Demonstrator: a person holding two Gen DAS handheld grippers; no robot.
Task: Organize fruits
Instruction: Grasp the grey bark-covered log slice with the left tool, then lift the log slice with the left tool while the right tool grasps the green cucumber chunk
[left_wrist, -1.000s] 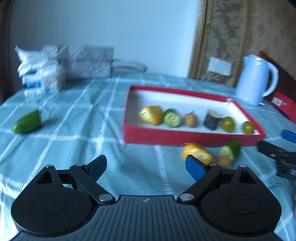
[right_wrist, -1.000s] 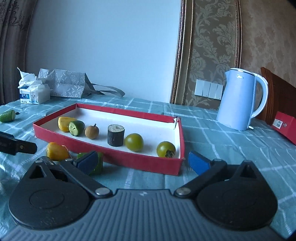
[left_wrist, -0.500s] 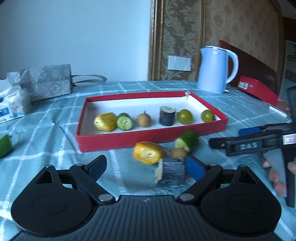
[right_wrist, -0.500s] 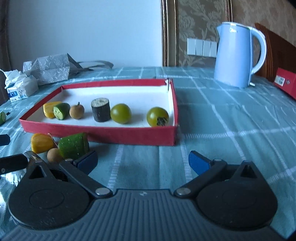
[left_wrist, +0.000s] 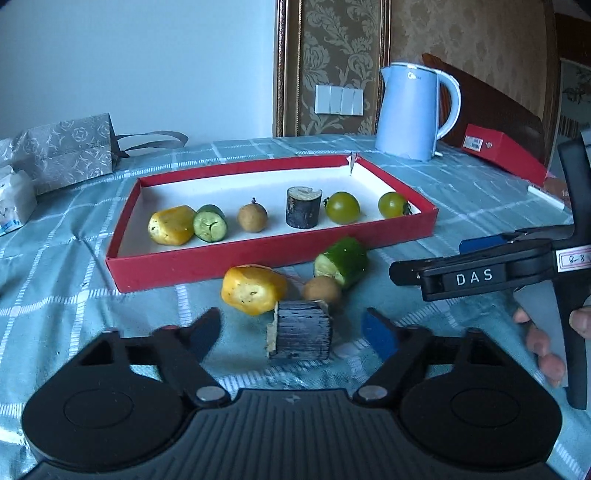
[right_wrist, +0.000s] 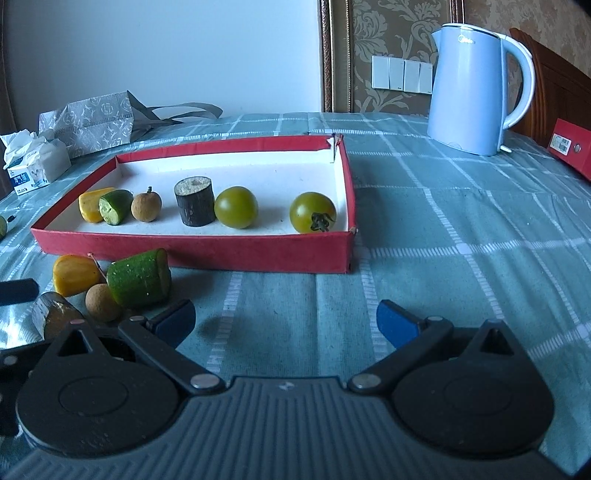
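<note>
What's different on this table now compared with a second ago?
The left claw has swung right, toward the loose pieces in front of the red tray, and its jaws are closing around the dark log piece, not yet gripping. The right claw eased nearer too, open and empty. The six pieces in the tray and the kettle stayed put.

Your tablecloth (right_wrist: 443, 229) is woven checked cloth, matt. The tray (right_wrist: 207, 251) looks like matt red cardboard with a white paper lining. Kettle (right_wrist: 476, 88): smooth glossy plastic. The dark stick piece (left_wrist: 301, 334) has rough bark; the tomatoes (right_wrist: 236, 206) are shiny-skinned.
</note>
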